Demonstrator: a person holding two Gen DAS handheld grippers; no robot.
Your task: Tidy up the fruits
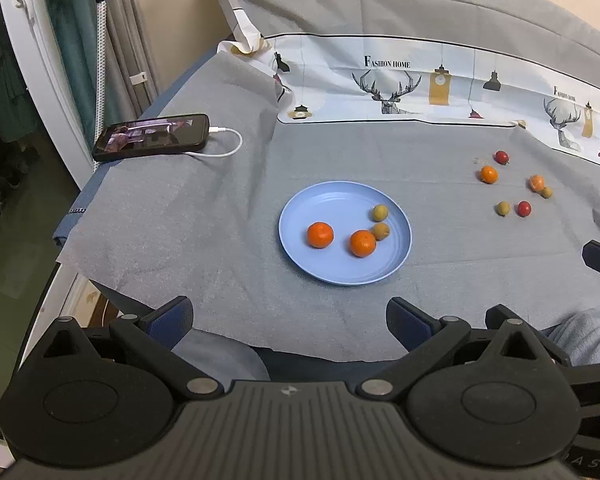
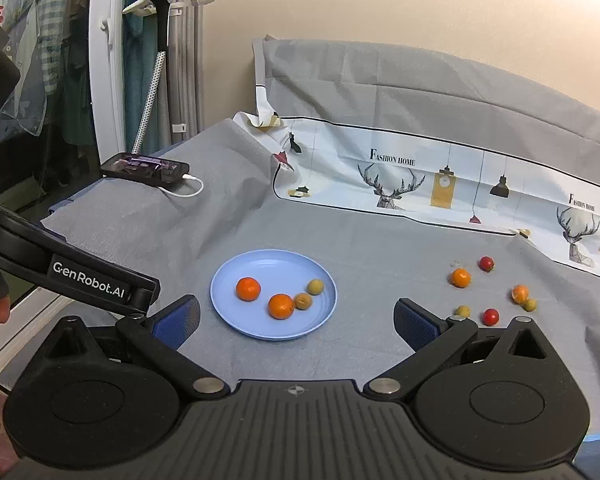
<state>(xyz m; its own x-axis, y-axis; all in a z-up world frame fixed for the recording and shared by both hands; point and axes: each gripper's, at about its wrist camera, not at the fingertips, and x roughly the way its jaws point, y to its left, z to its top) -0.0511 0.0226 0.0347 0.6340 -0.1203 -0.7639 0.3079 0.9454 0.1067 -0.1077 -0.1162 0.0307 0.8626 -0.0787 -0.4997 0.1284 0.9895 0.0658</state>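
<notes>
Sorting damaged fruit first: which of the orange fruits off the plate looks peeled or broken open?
The orange fruit farthest right, touching a small green fruit. Its surface looks split; the other loose orange is smooth.

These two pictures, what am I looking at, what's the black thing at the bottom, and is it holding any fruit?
The black thing is a hand-held gripper: a person carries one in each hand, with a camera looking along its two fingers. One picture is from the left gripper, the other from the right gripper. Both are open and hold nothing.

On the grey cloth a blue plate holds two oranges and two small greenish fruits. To the right, more small fruits, orange, red and greenish, lie loose on the cloth. At the far left corner a phone is plugged into a white cable.
</notes>
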